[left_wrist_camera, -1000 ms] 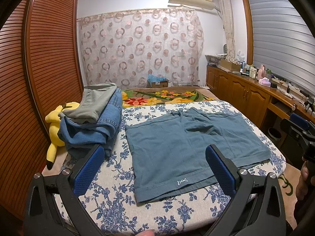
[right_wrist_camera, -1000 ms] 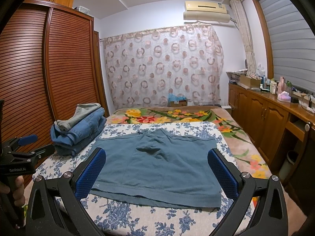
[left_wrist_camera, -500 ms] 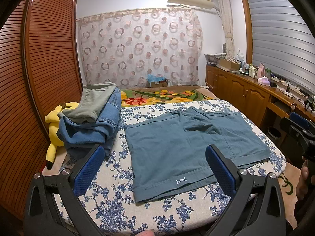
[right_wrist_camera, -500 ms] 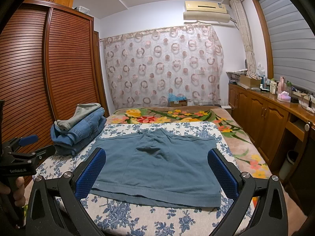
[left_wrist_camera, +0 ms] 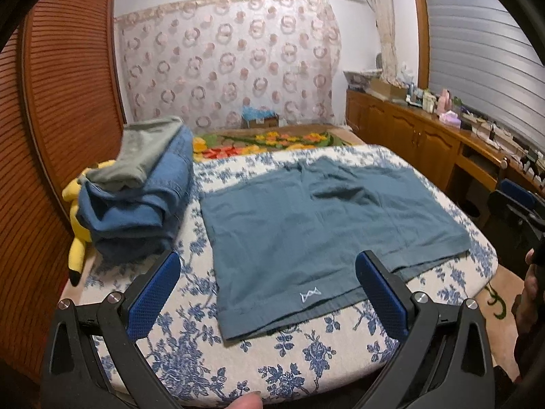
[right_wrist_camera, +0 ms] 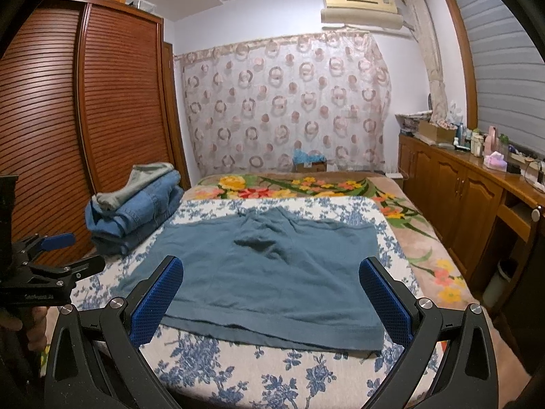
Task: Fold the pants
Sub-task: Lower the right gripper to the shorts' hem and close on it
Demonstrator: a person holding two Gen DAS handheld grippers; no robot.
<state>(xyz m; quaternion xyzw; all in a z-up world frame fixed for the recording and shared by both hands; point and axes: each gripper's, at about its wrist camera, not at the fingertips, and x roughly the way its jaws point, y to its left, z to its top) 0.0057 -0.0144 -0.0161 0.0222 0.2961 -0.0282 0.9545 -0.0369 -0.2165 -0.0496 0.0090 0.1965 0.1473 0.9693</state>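
A pair of teal shorts (left_wrist_camera: 316,225) lies spread flat on the blue-flowered bed cover (left_wrist_camera: 190,347), hem toward me, with a small white logo near the front hem. It also shows in the right wrist view (right_wrist_camera: 269,272). My left gripper (left_wrist_camera: 267,289) is open and empty, held above the front left part of the shorts. My right gripper (right_wrist_camera: 270,294) is open and empty, held above the front hem. Each gripper shows at the edge of the other's view, the right one (left_wrist_camera: 517,201) and the left one (right_wrist_camera: 51,255).
A stack of folded jeans with a grey garment on top (left_wrist_camera: 136,197) sits on the bed's left side, beside a yellow plush toy (left_wrist_camera: 76,225). A wooden wardrobe (right_wrist_camera: 68,119) stands at the left and a low wooden cabinet (right_wrist_camera: 460,197) with bottles at the right.
The left gripper has moved forward and tilted down toward the shorts, which look larger now. The right gripper has shifted slightly closer. Both stay open.
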